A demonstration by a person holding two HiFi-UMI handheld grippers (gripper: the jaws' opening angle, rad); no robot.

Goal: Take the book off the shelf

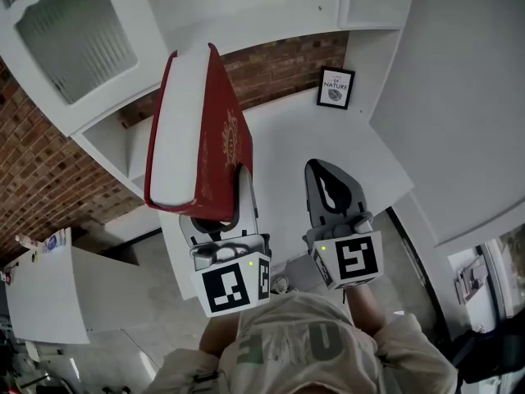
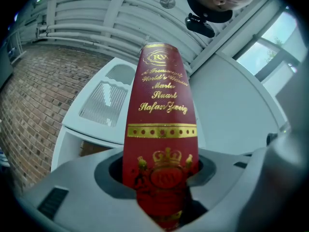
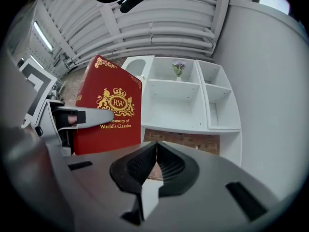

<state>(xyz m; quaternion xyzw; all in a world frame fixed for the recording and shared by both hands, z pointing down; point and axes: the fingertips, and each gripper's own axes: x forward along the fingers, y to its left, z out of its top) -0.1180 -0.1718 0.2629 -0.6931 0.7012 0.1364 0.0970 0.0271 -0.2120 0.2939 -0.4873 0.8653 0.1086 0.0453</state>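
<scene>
Grips a thick red hardback book (image 1: 215,142) with the left gripper (image 1: 237,194), jaws pressed against its two covers near the bottom of the spine. Holds it upright above that gripper, white page edge turned to the head camera, gilt-stamped cover facing the right gripper (image 1: 330,183). Shows, in the left gripper view, the red spine (image 2: 161,144) standing straight up between the grey jaws, with a gold band, a crowned "RW" crest and the name Stefan Zweig in gold script. Finds the book out of the compartments of the white shelf unit (image 3: 178,100), in the air before the unit's left side; reads on the front cover (image 3: 108,110) "Treasury of World's Classics" under another crowned crest. Carries the right gripper just beside the left one, apart from the book, ribbed black pads (image 3: 166,167) pressed together with nothing between them. Takes in a small vase with a flower (image 3: 178,68) in an upper compartment, a framed print (image 1: 335,87) lettered "NATURE" leaning on the brick wall (image 1: 275,66) at the back of a white ledge (image 1: 283,134), and a cabinet door with ribbed glass (image 1: 75,29) at upper left.
</scene>
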